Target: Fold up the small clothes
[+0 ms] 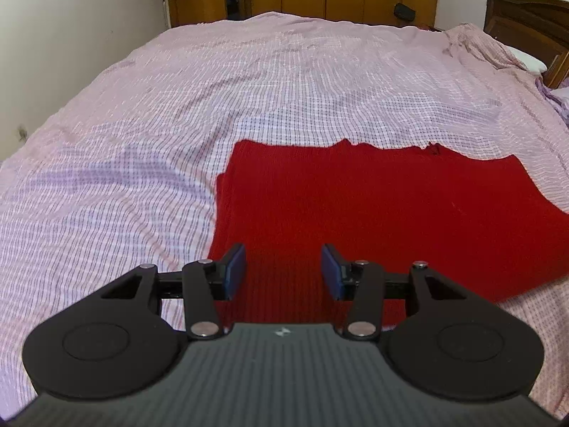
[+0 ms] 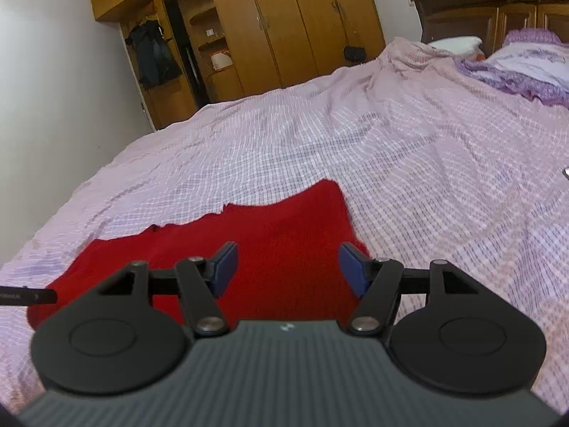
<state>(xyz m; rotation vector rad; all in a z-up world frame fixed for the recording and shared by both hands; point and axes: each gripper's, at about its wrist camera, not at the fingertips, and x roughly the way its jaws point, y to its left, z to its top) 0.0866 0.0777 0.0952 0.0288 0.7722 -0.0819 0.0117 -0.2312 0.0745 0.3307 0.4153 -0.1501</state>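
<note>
A red knitted garment [image 1: 373,210] lies flat on the bed, folded into a rough rectangle. In the left wrist view it fills the lower right. My left gripper [image 1: 283,272] is open and empty, hovering over the garment's near left part. In the right wrist view the same red garment [image 2: 270,245] lies at lower centre. My right gripper [image 2: 287,270] is open and empty, above the garment's near right part, its right finger near the garment's right edge.
The bed is covered with a pink checked sheet [image 1: 249,99]. Purple pillows [image 2: 526,67] and a dark wooden headboard [image 2: 490,10] lie at the right. Wooden wardrobes [image 2: 284,25] stand beyond the bed. A white wall [image 1: 71,35] runs along the left. A dark thin object [image 2: 28,296] pokes in at left.
</note>
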